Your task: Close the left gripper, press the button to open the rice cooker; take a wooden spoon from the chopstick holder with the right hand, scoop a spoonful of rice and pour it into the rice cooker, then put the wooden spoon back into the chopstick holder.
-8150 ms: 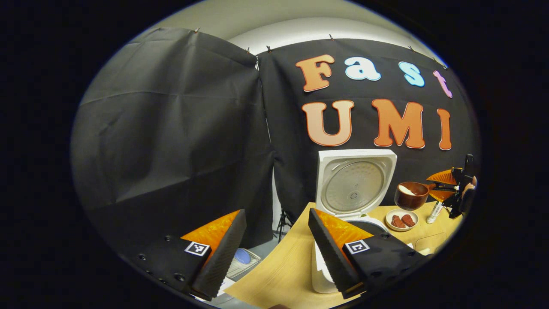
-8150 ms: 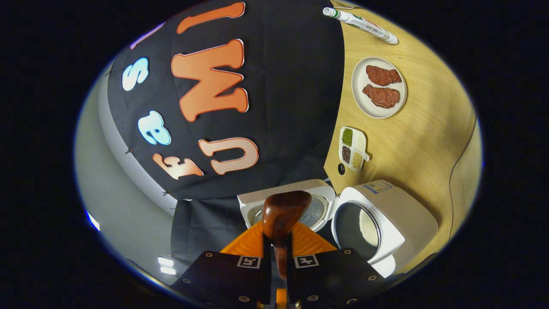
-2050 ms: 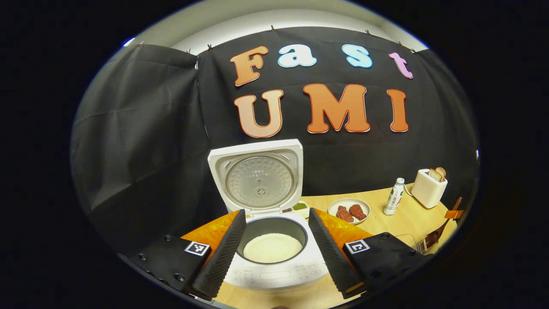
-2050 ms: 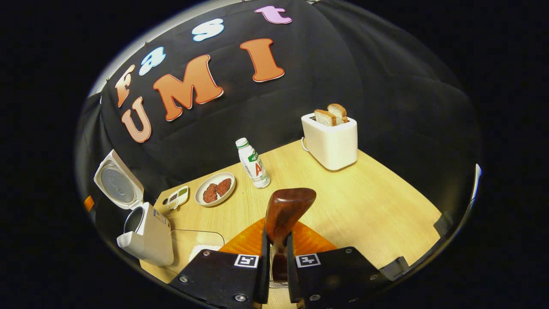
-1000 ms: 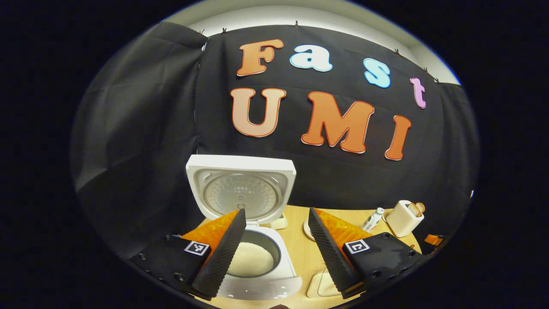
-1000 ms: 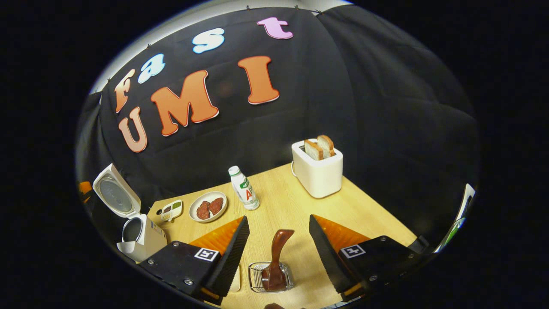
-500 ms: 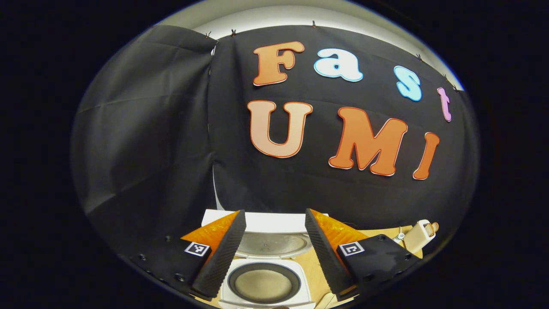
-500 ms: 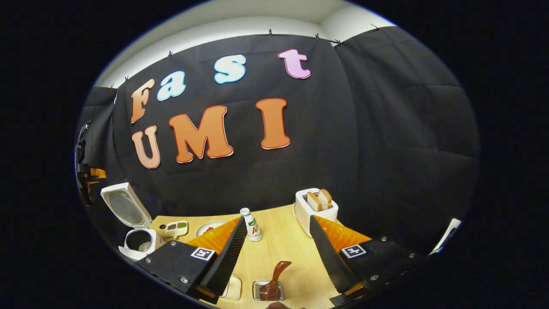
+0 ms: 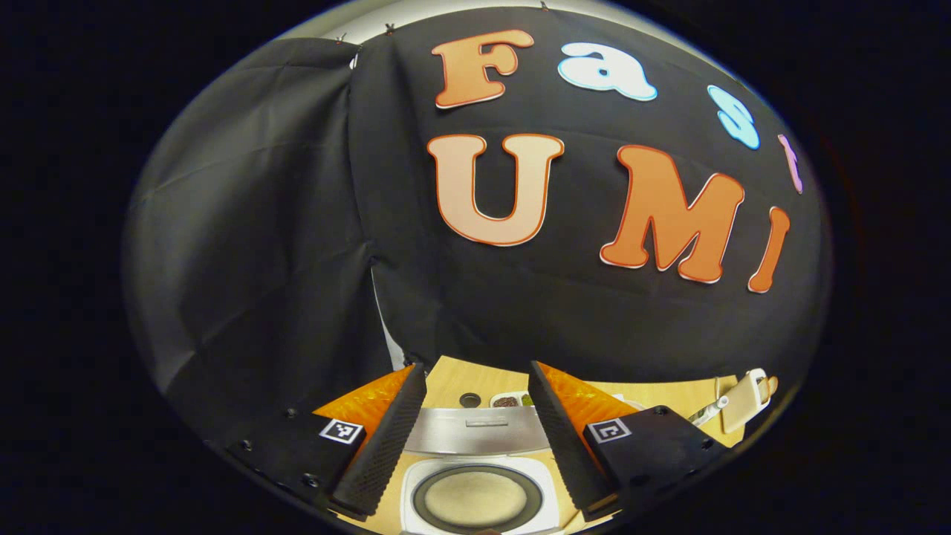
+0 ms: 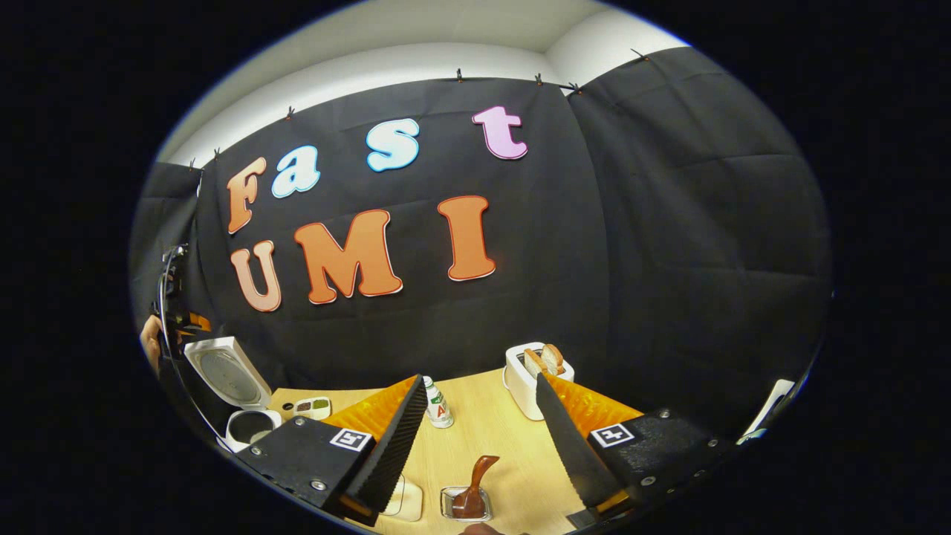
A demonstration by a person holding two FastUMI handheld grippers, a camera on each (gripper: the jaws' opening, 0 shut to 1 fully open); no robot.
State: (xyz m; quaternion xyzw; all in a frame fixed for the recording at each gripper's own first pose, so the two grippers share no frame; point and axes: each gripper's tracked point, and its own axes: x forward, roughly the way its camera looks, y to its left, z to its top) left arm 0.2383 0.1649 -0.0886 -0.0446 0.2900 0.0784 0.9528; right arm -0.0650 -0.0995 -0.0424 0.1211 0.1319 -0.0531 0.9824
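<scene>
- Wooden spoon (image 10: pixel 475 479) stands in the chopstick holder (image 10: pixel 465 504), on the tabletop (image 10: pixel 490 431) below your right gripper (image 10: pixel 479 435), whose jaws are spread wide and hold nothing.
- Your left gripper (image 9: pixel 475 423) hangs over the rice cooker (image 9: pixel 479 498), jaws apart and empty; the lid is up and rice (image 9: pixel 475 499) lies in the pot.
- Farther off stand a bottle (image 10: pixel 437 403) and a toaster (image 10: pixel 529 383).

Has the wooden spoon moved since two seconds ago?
Yes. Then clamped in the right gripper, the wooden spoon now stands in the chopstick holder on the table, released.
</scene>
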